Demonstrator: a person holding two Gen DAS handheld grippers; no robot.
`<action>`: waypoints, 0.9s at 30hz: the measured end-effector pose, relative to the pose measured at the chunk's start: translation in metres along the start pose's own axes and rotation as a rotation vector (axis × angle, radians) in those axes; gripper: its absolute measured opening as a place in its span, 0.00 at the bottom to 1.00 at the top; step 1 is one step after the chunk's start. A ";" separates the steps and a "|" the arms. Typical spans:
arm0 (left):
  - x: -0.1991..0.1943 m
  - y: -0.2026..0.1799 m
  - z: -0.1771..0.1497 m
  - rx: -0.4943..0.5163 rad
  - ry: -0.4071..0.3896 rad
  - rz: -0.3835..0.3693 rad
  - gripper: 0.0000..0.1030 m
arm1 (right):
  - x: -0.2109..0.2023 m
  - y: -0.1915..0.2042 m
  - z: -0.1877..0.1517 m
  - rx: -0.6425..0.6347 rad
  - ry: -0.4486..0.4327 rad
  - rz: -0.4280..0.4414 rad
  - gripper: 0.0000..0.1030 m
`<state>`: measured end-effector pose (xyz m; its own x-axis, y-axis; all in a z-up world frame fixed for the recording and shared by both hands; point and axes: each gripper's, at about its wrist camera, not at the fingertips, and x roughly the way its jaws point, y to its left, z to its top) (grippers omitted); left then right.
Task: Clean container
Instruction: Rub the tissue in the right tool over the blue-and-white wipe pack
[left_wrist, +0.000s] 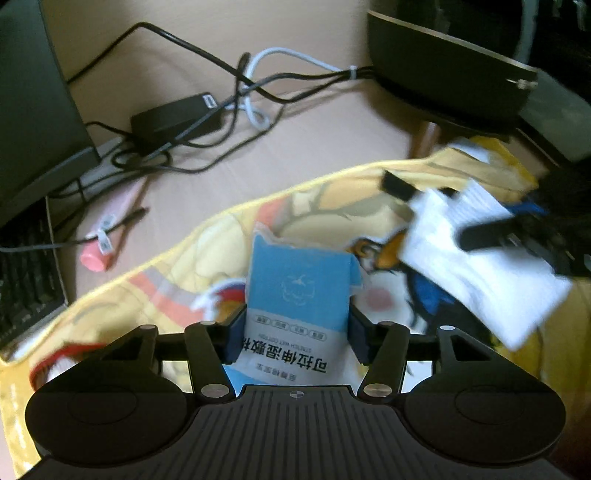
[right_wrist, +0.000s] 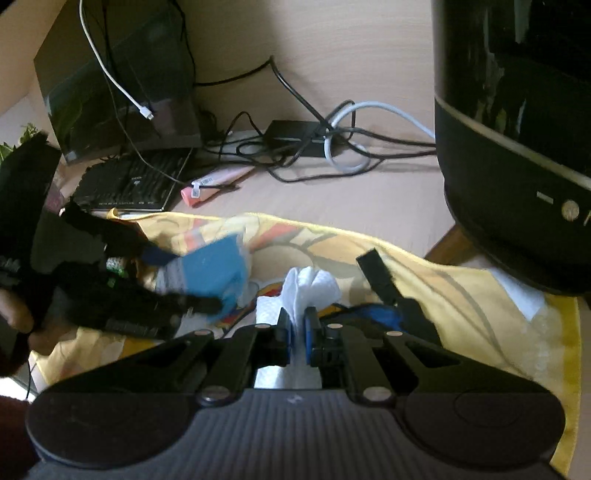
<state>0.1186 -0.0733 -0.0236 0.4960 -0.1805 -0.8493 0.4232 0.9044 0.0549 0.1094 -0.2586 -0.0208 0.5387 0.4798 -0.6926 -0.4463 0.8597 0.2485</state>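
The glossy black cylindrical container stands on the tabletop beyond the yellow cloth. My left fingers clamp a blue-and-white wipe packet; my right fingers pinch a white wipe.

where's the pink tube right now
In the left wrist view the pink tube lies at the left on the bare desk, just beyond the yellow cloth, beside the keyboard and below the tangled cables.

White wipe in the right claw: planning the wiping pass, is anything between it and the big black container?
Only flat yellow cloth and one black strip, sticking up just right of the white wipe, lie between it and the black container.
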 end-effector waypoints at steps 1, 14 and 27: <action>-0.005 -0.002 -0.003 -0.007 -0.007 -0.009 0.58 | -0.002 0.002 0.003 -0.001 -0.012 0.007 0.08; -0.035 -0.027 -0.036 -0.012 0.042 -0.008 0.91 | 0.051 0.077 0.010 -0.126 0.024 0.208 0.08; -0.040 -0.031 -0.038 -0.023 0.037 -0.050 0.97 | 0.052 0.027 0.006 -0.041 0.025 -0.006 0.12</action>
<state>0.0564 -0.0796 -0.0110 0.4459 -0.2115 -0.8697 0.4288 0.9034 0.0001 0.1293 -0.2094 -0.0463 0.5233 0.4699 -0.7109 -0.4722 0.8543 0.2171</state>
